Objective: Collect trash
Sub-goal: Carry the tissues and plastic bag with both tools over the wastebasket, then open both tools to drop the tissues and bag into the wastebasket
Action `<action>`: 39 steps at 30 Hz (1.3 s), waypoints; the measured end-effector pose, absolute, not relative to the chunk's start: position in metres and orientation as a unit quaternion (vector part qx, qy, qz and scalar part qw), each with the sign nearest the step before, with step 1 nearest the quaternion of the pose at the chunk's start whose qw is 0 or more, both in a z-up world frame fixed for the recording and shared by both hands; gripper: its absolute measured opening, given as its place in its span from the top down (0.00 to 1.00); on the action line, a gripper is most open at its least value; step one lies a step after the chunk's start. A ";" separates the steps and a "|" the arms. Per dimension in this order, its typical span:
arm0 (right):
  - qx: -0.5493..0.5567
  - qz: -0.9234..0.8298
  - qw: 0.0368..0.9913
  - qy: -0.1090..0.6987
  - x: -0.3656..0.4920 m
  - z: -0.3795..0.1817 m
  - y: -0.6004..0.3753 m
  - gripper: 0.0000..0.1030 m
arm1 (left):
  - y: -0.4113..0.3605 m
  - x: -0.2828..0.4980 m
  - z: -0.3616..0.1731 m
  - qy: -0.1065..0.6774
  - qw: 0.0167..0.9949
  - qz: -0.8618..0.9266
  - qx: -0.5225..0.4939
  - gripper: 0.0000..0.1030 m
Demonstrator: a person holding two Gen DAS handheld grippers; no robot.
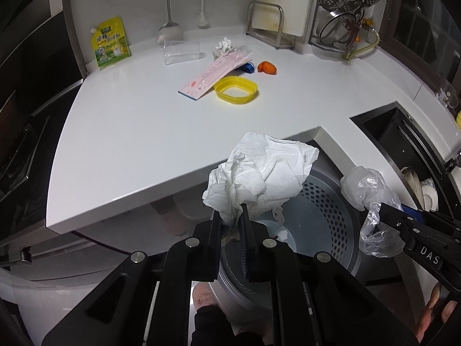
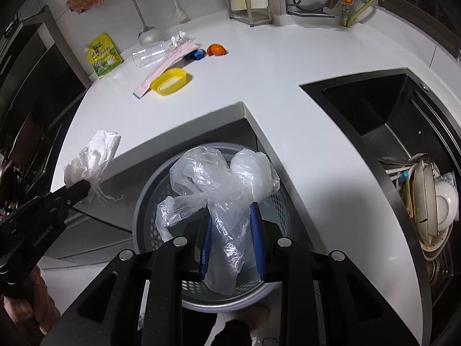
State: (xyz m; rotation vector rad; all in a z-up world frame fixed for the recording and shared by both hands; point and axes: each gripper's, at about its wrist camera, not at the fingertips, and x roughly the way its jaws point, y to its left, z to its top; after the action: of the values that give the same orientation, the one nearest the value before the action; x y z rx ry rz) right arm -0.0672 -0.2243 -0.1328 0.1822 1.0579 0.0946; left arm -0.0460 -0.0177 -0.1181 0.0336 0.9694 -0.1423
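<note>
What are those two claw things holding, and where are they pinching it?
Left gripper: crumpled paper towel, pinched at its lower end. Right gripper: clear plastic bag, clamped around its bunched middle.

Left claw (image 1: 232, 216) grips crumpled white tissue (image 1: 259, 173) above the perforated grey bin (image 1: 328, 201).

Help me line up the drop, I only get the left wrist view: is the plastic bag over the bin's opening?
Observer: Yes. In the right wrist view the plastic bag hangs in front of the bin opening, with rim showing on both sides of it.
Operator: Is it gripped properly?
Observer: The right gripper is shut on it; both blue fingers press the bag's twisted middle.
Operator: And my tissue?
Observer: From that side the tissue, held in the left gripper, shows left of the rim, against the counter edge, not over the opening.
</note>
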 end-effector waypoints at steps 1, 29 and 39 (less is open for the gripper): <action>0.086 0.046 0.857 0.506 -0.068 -0.135 -0.225 0.77 | -0.019 -0.048 -0.121 0.468 0.881 -0.069 0.017 0.89; 0.083 0.062 0.816 0.569 -0.060 -0.172 -0.215 0.77 | -0.042 -0.043 -0.169 0.551 0.827 -0.104 0.032 0.85; 0.084 0.056 0.814 0.571 -0.060 -0.173 -0.216 0.76 | -0.042 -0.043 -0.170 0.556 0.824 -0.105 0.032 0.81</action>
State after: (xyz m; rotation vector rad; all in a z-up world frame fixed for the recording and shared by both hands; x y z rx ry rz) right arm -0.0595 -0.2159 -0.1734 0.1798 1.2190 0.1204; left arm -0.0431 -0.0420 -0.1696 0.0675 1.1818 -0.2226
